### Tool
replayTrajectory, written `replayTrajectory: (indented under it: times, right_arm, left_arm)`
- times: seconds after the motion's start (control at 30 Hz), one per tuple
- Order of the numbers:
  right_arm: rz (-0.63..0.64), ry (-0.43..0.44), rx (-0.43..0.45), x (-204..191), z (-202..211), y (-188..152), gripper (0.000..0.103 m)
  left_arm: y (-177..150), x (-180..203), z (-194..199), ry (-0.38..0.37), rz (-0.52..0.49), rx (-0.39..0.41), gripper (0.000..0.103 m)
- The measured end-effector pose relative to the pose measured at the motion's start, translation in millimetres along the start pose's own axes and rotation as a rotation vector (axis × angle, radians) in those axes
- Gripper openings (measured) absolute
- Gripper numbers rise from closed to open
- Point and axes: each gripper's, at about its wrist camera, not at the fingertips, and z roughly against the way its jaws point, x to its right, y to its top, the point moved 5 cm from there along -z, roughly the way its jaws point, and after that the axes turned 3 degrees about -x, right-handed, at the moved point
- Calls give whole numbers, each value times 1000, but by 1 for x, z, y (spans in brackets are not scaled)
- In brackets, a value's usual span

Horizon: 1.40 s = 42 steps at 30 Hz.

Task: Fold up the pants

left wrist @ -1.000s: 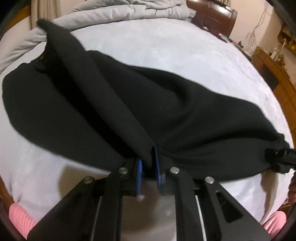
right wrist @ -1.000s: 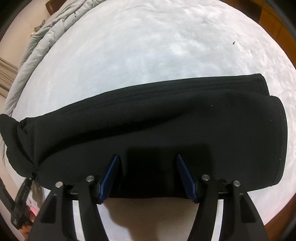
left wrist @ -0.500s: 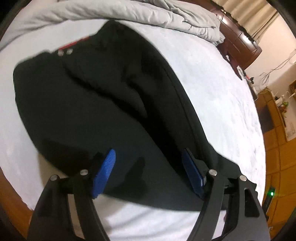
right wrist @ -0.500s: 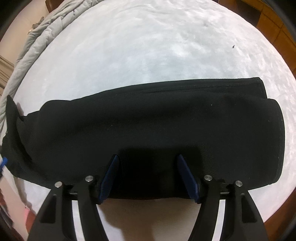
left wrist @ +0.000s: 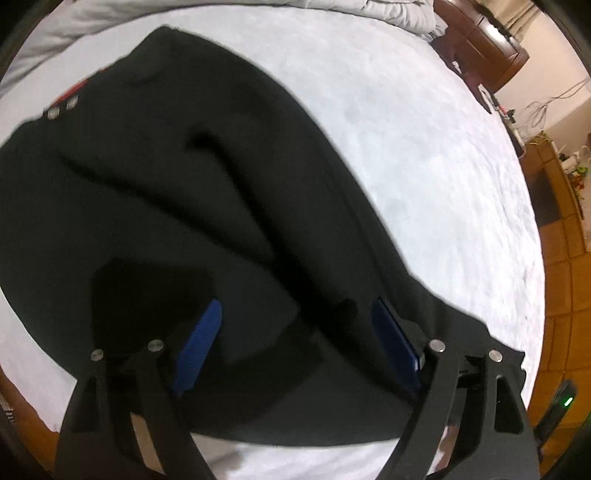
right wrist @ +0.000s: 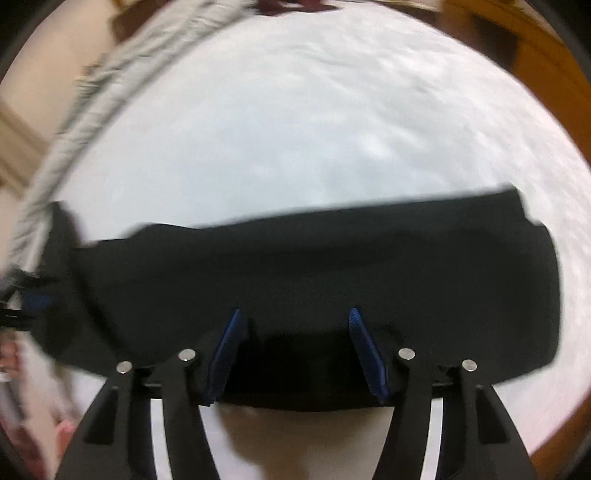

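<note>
Black pants point(left wrist: 221, 192) lie spread on the white bed sheet point(left wrist: 424, 147), the waistband with a red label and two metal snaps point(left wrist: 62, 107) at the far left. My left gripper point(left wrist: 295, 306) hovers over the cloth near its front edge, its jaws opening wide, the blue pads point(left wrist: 199, 347) holding nothing. In the right wrist view the folded leg part of the pants point(right wrist: 332, 266) runs across the picture. My right gripper point(right wrist: 295, 313) stands over its near edge, jaws closing, with cloth lying between the pads but not pinched.
A grey duvet point(left wrist: 388, 14) is bunched along the far side of the bed and shows as a blurred band point(right wrist: 110, 85) in the right wrist view. Dark wooden furniture point(left wrist: 480, 40) and an orange wooden floor point(left wrist: 561, 258) lie beyond the right edge.
My left gripper let go of the raised fold of the pants, which dropped flat, and moved across with its jaws spreading. My right gripper rose slightly and its jaws narrowed a little.
</note>
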Motion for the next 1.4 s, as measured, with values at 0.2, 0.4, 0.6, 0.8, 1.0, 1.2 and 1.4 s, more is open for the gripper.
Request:
replayTrajectory:
  times: [0.2,0.4,0.6,0.8,1.0,1.2,1.4]
  right_arm:
    - [286,315,-44,-113,1,8,65]
    - [405,380,-104,-165,-33,23,77]
    - [460,409,-200,-186,-57,-4,48]
    - [451,344,-238,-164,-66,-24,7]
    - [437,318,-233,-165,-82,-29,6]
    - [423,337,-239,-166,-85,-30,6]
    - [413,347,-239,-164,-84,-29,6]
  left_arm:
    - [-9,-22,-1,5,-7,-16,83]
    - [5,-25,22,22,-65,28,84]
    - [23,-20,20,12,-74,9,84]
    - [58,-5,17,72,-111,-16,84]
    - [101,17,-8,159,-118,-80,84]
    - [135,18,-41,242,-77,-183,84]
    - [136,21,-50,269,-115,-232,85]
